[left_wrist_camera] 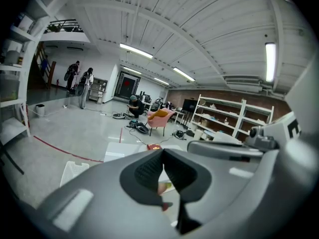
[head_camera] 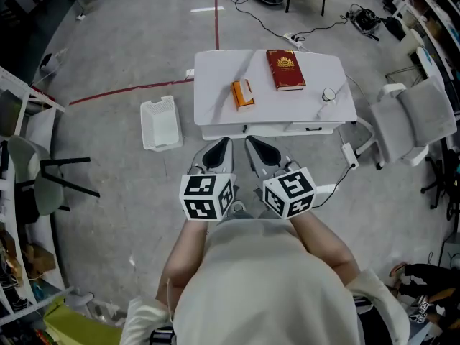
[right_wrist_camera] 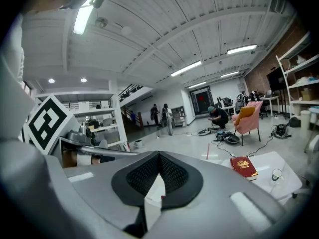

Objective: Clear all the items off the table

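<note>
A white table (head_camera: 215, 70) stands ahead of me, a little beyond both grippers. On it lie a red book (head_camera: 285, 70), an orange box (head_camera: 243, 93) and a small round white object (head_camera: 329, 94). My left gripper (head_camera: 226, 144) and right gripper (head_camera: 251, 144) hang side by side just short of the table's near edge, both shut with nothing between the jaws. In the left gripper view the left gripper (left_wrist_camera: 162, 153) hides most of the table; the red book (left_wrist_camera: 154, 147) peeks over it. From the right gripper (right_wrist_camera: 159, 156) the red book (right_wrist_camera: 243, 166) and the round object (right_wrist_camera: 276, 174) show at the right.
A white plastic basket (head_camera: 159, 123) sits on the floor left of the table. A grey office chair (head_camera: 413, 121) stands at the table's right, and a power strip (head_camera: 350, 154) with its cable lies below it. Another chair (head_camera: 43, 182) and shelving stand far left. Several people stand far across the room (right_wrist_camera: 164, 114).
</note>
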